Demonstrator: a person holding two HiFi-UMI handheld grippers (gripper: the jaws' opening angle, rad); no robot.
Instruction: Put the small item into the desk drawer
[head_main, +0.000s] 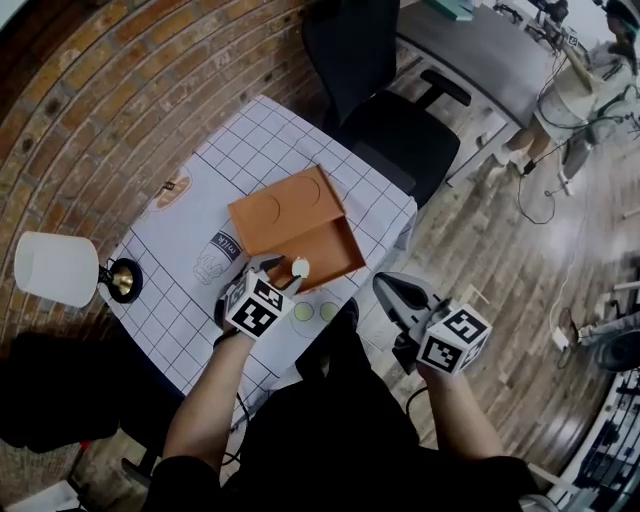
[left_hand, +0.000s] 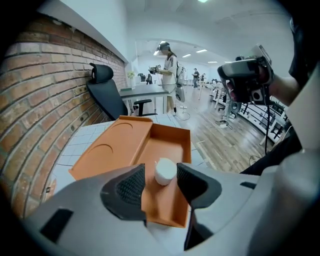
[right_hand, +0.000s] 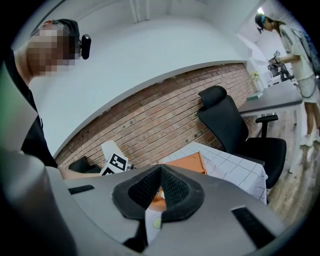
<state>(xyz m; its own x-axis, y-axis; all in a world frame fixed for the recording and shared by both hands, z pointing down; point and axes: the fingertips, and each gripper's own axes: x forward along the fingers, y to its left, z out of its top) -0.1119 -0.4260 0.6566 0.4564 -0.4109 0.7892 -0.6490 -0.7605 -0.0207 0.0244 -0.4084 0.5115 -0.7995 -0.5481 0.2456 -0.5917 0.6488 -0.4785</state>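
Note:
A small white cylinder-shaped item (head_main: 299, 267) (left_hand: 165, 171) sits between the tips of my left gripper (head_main: 284, 272) (left_hand: 160, 172), which is shut on it. It hangs over the near end of the pulled-out orange drawer (head_main: 338, 250) (left_hand: 169, 142). The drawer sticks out from a flat orange desk organizer (head_main: 283, 205) (left_hand: 112, 147) on the checked tablecloth (head_main: 190, 300). My right gripper (head_main: 388, 288) (right_hand: 161, 172) is off the table's right edge, shut with nothing between its pads.
A white lamp (head_main: 55, 268) stands at the table's left corner. Behind the table is a black office chair (head_main: 390, 120) (right_hand: 235, 130). Two green discs (head_main: 316, 312) lie on the cloth near the front edge. A person (head_main: 590, 90) stands at a far desk.

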